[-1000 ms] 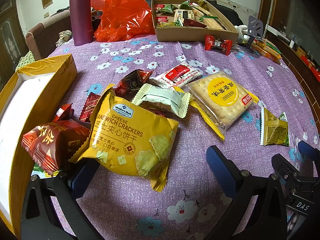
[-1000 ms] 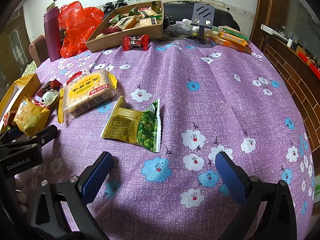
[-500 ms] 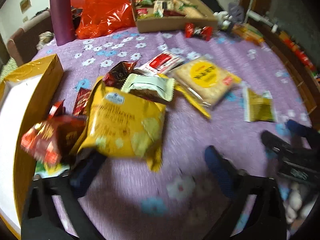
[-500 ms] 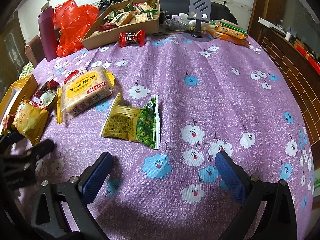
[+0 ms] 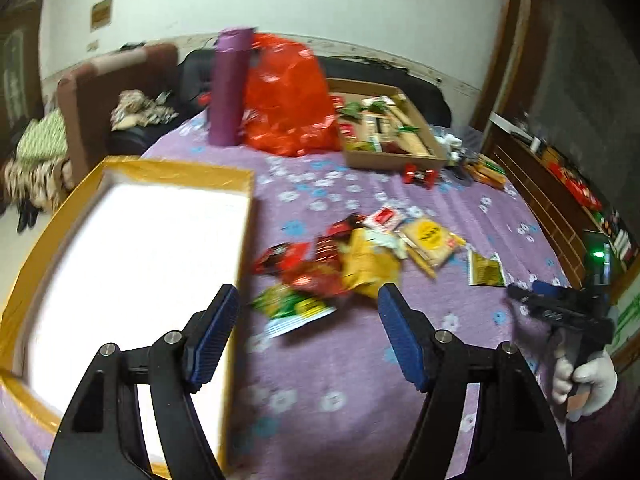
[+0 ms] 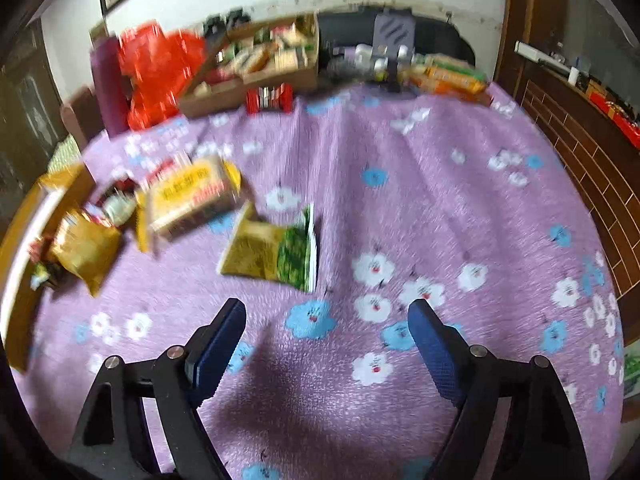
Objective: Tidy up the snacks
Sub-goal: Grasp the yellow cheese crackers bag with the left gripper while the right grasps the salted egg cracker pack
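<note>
Loose snacks lie heaped on the purple flowered tablecloth: a yellow cracker bag [image 5: 368,268], red packets [image 5: 308,268], a green packet [image 5: 292,308] and a yellow biscuit pack [image 5: 430,240]. A yellow box with a white inside [image 5: 132,248] lies left of the heap. My left gripper [image 5: 307,296] hovers above the near edge of the heap. Its jaws are closing with nothing between them. A green-and-yellow pea packet [image 6: 272,252] lies just ahead of my right gripper [image 6: 327,312], whose jaws are also closing on nothing. A gloved hand [image 5: 588,376] holds the right gripper [image 5: 560,308].
A cardboard tray [image 5: 394,158] of sorted snacks stands at the far side, with a red wrapped sweet [image 5: 420,174] before it. Beside the tray are a red plastic bag [image 5: 288,108] and a purple bottle [image 5: 230,88]. A phone stand [image 6: 394,48] and orange packs [image 6: 452,76] sit far right.
My left gripper has lifted and drawn back from the yellow cracker bag, so the box and the room now show. Both pairs of jaws stand narrower. The right gripper has hardly moved.
</note>
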A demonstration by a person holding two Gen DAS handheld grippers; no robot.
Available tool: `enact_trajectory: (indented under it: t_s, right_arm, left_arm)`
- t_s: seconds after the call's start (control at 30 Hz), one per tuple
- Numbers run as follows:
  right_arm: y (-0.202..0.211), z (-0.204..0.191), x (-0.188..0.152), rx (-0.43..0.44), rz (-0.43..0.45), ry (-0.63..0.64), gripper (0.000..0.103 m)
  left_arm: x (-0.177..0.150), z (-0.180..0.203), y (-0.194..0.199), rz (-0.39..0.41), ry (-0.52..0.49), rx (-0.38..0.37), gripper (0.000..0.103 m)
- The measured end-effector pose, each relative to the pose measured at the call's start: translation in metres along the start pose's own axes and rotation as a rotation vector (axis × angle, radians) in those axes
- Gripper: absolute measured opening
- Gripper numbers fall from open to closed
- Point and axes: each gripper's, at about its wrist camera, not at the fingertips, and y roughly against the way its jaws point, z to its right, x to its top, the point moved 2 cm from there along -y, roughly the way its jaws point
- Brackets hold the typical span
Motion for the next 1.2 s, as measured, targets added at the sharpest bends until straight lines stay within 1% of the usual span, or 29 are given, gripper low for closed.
enact_trajectory:
  t_s: [0.07, 0.13, 0.2, 0.27, 0.33, 0.4, 0.47, 0.5, 0.63, 0.7, 0.73, 0.8, 0.9, 0.93, 0.97, 1.0, 1.03, 1.07, 1.1, 1.13, 1.2]
  right_arm:
    - [0.007, 0.001, 0.005, 0.015, 0.027, 0.009, 0.084]
    - [0.009, 0.0, 0.012, 0.039, 0.033, 0.019, 0.084]
    - [0.006, -0.004, 0.019, 0.056, 0.03, 0.027, 0.084]
    - [0.0, -0.011, 0.027, 0.079, 0.031, 0.034, 0.084]
    - [-0.007, -0.02, 0.036, 0.103, 0.025, 0.035, 0.084]
    - [-0.016, -0.031, 0.044, 0.153, 0.004, 0.027, 0.085]
    - [-0.024, -0.042, 0.055, 0.19, -0.01, 0.021, 0.086]
    - [-0.03, -0.048, 0.061, 0.195, -0.015, 0.027, 0.086]
    - [-0.051, -0.072, 0.086, 0.175, -0.031, 0.088, 0.086]
    - [-0.066, -0.083, 0.096, 0.162, -0.071, 0.123, 0.086]
    - [-0.073, -0.087, 0.099, 0.154, -0.082, 0.132, 0.086]
    - [-0.086, -0.095, 0.102, 0.144, -0.111, 0.146, 0.086]
    - [-0.097, -0.103, 0.099, 0.147, -0.158, 0.158, 0.086]
    - [-0.095, -0.105, 0.097, 0.155, -0.154, 0.161, 0.085]
    - [-0.095, -0.108, 0.093, 0.168, -0.168, 0.168, 0.083]
    - [-0.092, -0.109, 0.091, 0.178, -0.172, 0.165, 0.082]
    - [-0.09, -0.11, 0.088, 0.183, -0.18, 0.169, 0.08]
    - [-0.086, -0.112, 0.084, 0.194, -0.186, 0.179, 0.075]
    - [-0.082, -0.114, 0.08, 0.202, -0.195, 0.19, 0.074]
    - [-0.079, -0.116, 0.077, 0.211, -0.205, 0.197, 0.07]
    - [-0.068, -0.12, 0.065, 0.235, -0.221, 0.216, 0.069]
  left_arm:
    - [-0.003, -0.012, -0.004, -0.014, 0.034, -0.017, 0.072]
    - [-0.007, -0.013, -0.009, -0.036, 0.042, -0.042, 0.072]
    - [-0.009, -0.006, -0.014, -0.056, 0.037, -0.082, 0.072]
    - [-0.01, 0.007, -0.023, -0.08, 0.025, -0.149, 0.071]
    - [-0.008, 0.019, -0.033, -0.103, 0.014, -0.19, 0.071]
    - [-0.002, 0.029, -0.043, -0.117, -0.01, -0.186, 0.071]
    - [0.009, 0.039, -0.055, -0.108, -0.058, -0.17, 0.071]
    - [0.013, 0.044, -0.061, -0.113, -0.081, -0.173, 0.071]
    - [0.02, 0.062, -0.084, -0.146, -0.15, -0.183, 0.071]
    - [0.019, 0.072, -0.097, -0.177, -0.18, -0.192, 0.071]
    - [0.017, 0.078, -0.104, -0.192, -0.203, -0.19, 0.071]
    - [0.012, 0.085, -0.113, -0.21, -0.235, -0.158, 0.071]
    - [0.001, 0.089, -0.123, -0.24, -0.255, -0.122, 0.07]
    - [-0.001, 0.089, -0.123, -0.236, -0.258, -0.117, 0.068]
    - [-0.004, 0.088, -0.12, -0.231, -0.265, -0.112, 0.062]
    - [-0.005, 0.088, -0.118, -0.235, -0.265, -0.111, 0.061]
    - [-0.006, 0.087, -0.114, -0.239, -0.254, -0.125, 0.058]
    - [-0.008, 0.085, -0.11, -0.242, -0.241, -0.144, 0.056]
    - [-0.011, 0.084, -0.105, -0.243, -0.231, -0.157, 0.056]
    - [-0.014, 0.082, -0.102, -0.246, -0.219, -0.164, 0.056]
    - [-0.02, 0.08, -0.095, -0.254, -0.198, -0.192, 0.055]
